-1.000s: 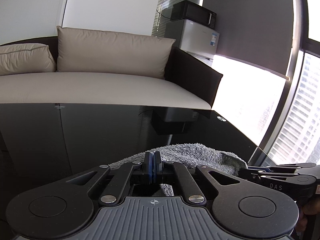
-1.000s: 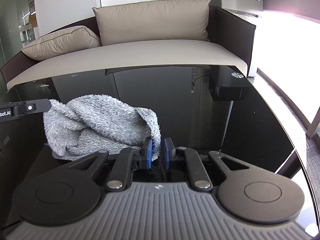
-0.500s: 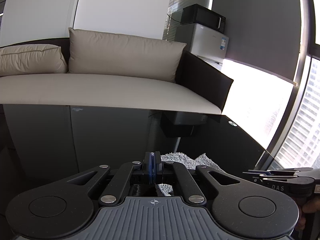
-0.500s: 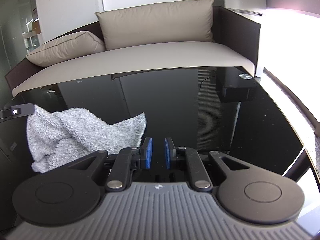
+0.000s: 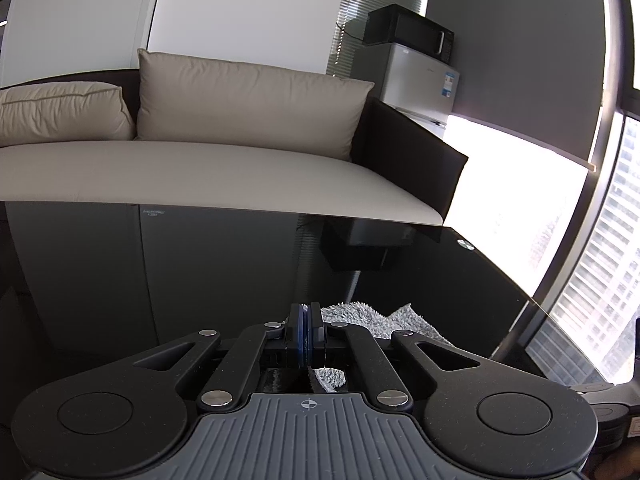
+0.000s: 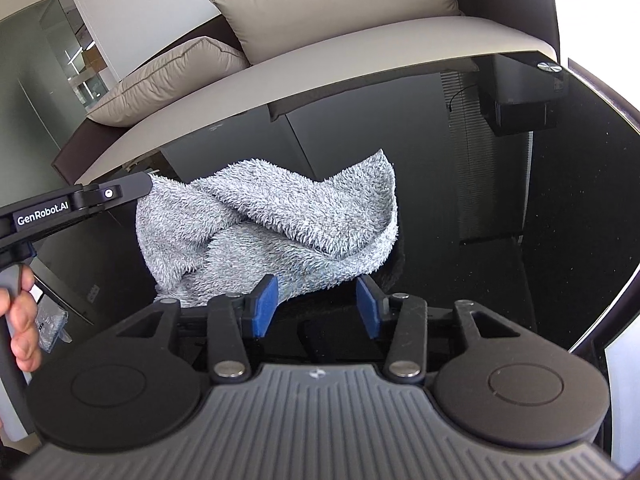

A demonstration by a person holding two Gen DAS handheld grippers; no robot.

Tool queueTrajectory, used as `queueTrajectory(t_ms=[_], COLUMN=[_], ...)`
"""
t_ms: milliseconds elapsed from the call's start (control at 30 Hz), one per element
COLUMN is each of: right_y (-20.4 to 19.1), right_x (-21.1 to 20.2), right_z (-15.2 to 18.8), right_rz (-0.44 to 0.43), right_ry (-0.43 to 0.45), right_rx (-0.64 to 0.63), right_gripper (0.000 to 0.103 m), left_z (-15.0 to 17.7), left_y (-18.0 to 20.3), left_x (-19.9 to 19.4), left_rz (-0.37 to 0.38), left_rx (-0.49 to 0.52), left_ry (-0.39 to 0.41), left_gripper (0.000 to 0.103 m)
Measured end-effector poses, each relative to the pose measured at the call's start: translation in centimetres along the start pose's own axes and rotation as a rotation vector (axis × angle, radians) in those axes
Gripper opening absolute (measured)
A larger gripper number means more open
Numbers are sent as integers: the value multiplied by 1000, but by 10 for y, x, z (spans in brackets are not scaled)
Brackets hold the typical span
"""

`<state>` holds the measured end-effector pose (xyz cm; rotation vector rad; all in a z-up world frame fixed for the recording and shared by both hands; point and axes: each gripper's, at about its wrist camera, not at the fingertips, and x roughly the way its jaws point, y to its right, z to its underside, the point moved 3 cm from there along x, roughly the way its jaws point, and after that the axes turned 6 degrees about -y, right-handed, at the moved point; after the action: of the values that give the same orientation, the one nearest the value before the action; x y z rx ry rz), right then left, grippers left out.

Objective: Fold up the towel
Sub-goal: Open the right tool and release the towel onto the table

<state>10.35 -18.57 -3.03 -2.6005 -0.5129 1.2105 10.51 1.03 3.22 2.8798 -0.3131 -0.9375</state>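
A fluffy grey towel (image 6: 272, 224) hangs crumpled above the black glass table (image 6: 560, 220). My left gripper (image 5: 306, 330) is shut on one corner of it; the towel (image 5: 360, 316) shows just past and under its blue pads. In the right wrist view the left gripper (image 6: 140, 186) holds the towel's upper left corner. My right gripper (image 6: 316, 304) is open, its blue pads (image 6: 266, 304) spread wide just below the towel's lower edge, holding nothing.
A beige sofa (image 5: 200, 176) with cushions runs along the table's far edge. A small fridge with a microwave (image 5: 412, 36) stands at the back right. A bright window (image 5: 600, 240) is at the right. A small packet (image 6: 50, 326) lies at lower left.
My right gripper has opened wide and let go of the towel. My left gripper has lifted its corner, so the towel now hangs from it.
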Motion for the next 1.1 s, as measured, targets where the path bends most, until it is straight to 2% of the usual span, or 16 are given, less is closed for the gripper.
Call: queueTrajectory(t_ms=[100,200,333,400,700,967,1100], right_y=[-8,-18,-20,-19,5,52,60], right_x=[2,7,13,15,-11,-32,-30], right_z=[2,4,5,5,-3,-20,-25], right_rz=[6,61,102,114,142,213,205], right_ry=[8,38,63,66,126,178,170], right_rx=[-5,-31,-20,-14,12,80,67], right_gripper=[46,43,9,3,1,2,2], left_z=[1,2,3,4,6,4,4], left_y=[1,2,1,0,-13,-27,-28], left_x=[-1,-1,-1,-1,-1,-3,-1], left_rz=[3,5,3,-1,-27,-47,-42], left_rx=[3,5,5,4,-32,-57,-47], left_ry=[2,1,-3,-5,-11,-21,-33], left_gripper=[2,2,2,2,2,2,2])
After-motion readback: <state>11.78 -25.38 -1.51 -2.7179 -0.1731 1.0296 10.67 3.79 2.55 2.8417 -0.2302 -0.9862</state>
